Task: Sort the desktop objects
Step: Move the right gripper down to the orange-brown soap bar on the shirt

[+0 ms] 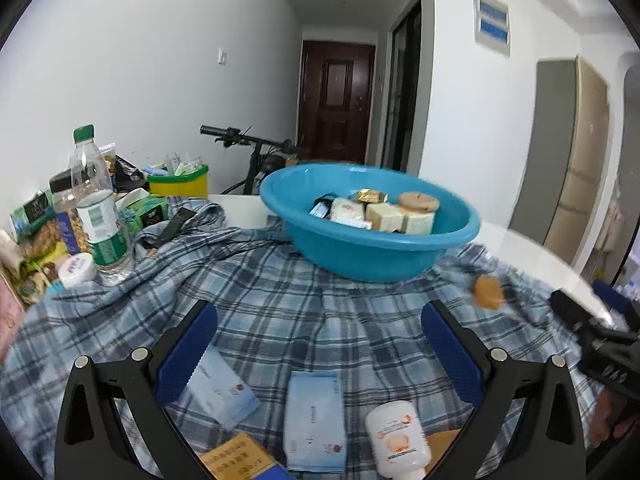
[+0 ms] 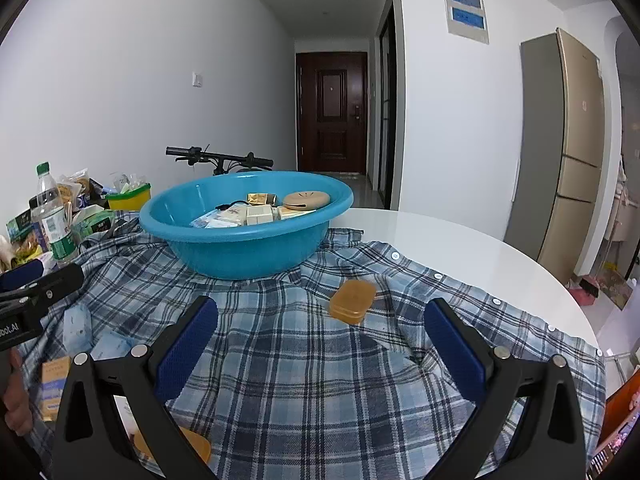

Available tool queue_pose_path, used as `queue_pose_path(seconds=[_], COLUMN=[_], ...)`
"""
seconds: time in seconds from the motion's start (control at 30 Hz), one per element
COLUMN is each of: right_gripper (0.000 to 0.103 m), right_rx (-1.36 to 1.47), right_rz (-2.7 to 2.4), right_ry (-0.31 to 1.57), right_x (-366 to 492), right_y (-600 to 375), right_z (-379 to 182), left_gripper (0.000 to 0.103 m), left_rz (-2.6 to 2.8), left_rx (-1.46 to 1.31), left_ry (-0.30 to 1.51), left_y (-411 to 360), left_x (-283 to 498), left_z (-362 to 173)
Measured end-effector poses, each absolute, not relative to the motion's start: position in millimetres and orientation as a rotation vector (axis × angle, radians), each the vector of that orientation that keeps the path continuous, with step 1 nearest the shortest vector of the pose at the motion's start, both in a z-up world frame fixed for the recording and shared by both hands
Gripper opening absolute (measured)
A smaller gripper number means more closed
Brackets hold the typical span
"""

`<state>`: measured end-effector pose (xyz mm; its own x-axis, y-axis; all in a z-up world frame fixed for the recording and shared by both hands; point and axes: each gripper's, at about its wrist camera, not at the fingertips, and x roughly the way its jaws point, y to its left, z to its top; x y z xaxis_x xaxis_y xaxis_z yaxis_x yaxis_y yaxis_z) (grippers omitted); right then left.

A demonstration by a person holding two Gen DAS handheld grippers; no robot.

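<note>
1. Orange plastic, hard and smooth: the small case (image 2: 353, 301) lies flat on the plaid shirt (image 2: 304, 360), just in front of the blue basin (image 2: 240, 256). By its look it is light and stiff, so it should not crush, but the glossy lid may slip. My judgement is to pinch it across its short sides, low on the body.
2. Right gripper (image 2: 320, 340) hangs spread wide and empty, with the case ahead of its fingers and slightly right of centre.
3. Left gripper (image 1: 318, 346) is likewise spread and holds nothing. Below it lie two pale blue packets (image 1: 314, 416), a white bottle (image 1: 398, 440) and a yellow-labelled box (image 1: 236, 458).
4. Packets look soft and thin, best taken by an edge. The bottle is rounded and probably slick, so grip it across its middle.
5. Only the left view shows the white bottle, plus the water bottle (image 1: 100, 216) and snack clutter close up.
6. Only the right view shows the case sharply (it is blurred in the left view), and also the shirt's buttons and the bare white table (image 2: 460, 248).
</note>
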<state>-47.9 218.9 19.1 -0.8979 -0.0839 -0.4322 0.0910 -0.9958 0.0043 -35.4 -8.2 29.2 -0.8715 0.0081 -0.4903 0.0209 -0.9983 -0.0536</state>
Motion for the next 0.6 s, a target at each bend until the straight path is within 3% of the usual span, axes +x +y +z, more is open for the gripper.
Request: queue_pose_path(seconds=[0.6], right_gripper=[0.102], right_rx=[0.722], right_rz=[-2.914], right_ry=[0.048], right_x=[-72], right_y=[217], right_z=[69], left_gripper=[0.103], left_rz=[-3.047], left_rx=[0.89], left_ry=[0.066], left_y=[0], left_x=[-63], left_z=[67])
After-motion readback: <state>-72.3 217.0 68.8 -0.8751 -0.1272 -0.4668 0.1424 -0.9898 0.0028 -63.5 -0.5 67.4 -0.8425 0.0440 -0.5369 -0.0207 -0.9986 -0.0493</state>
